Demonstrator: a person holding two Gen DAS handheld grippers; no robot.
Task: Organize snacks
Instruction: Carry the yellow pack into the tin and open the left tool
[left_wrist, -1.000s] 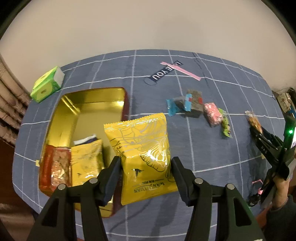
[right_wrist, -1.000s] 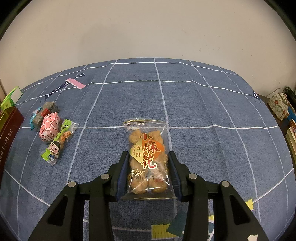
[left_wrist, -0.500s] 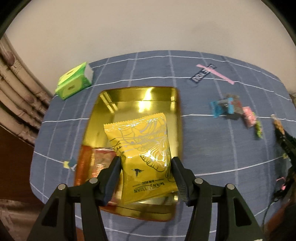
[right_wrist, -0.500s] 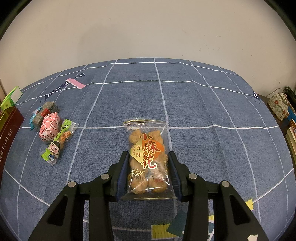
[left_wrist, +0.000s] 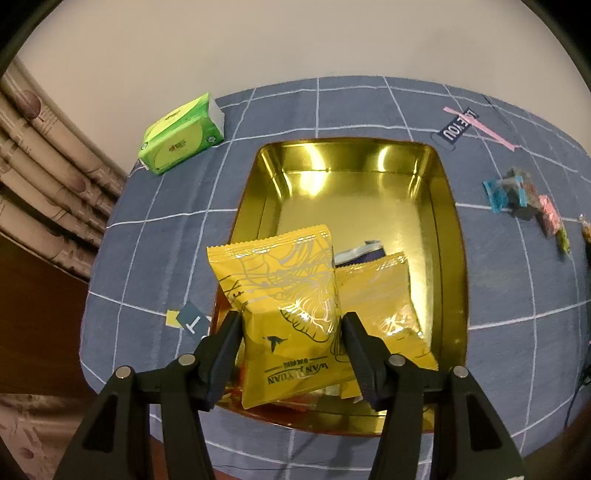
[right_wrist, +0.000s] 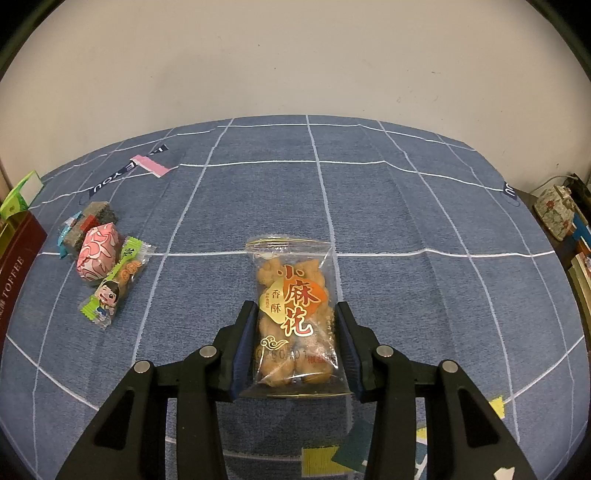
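Two views split the scene: only the left wrist camera sees inside the gold tin, where the left gripper clamps a yellow packet over a second, half-hidden one. Elsewhere, the right gripper grips a clear fried-twist bag on the blue cloth.

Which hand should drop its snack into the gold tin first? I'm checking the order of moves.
Left. The left gripper holds its yellow packet over the gold tin; the right gripper grips the twist snack bag above bare cloth.
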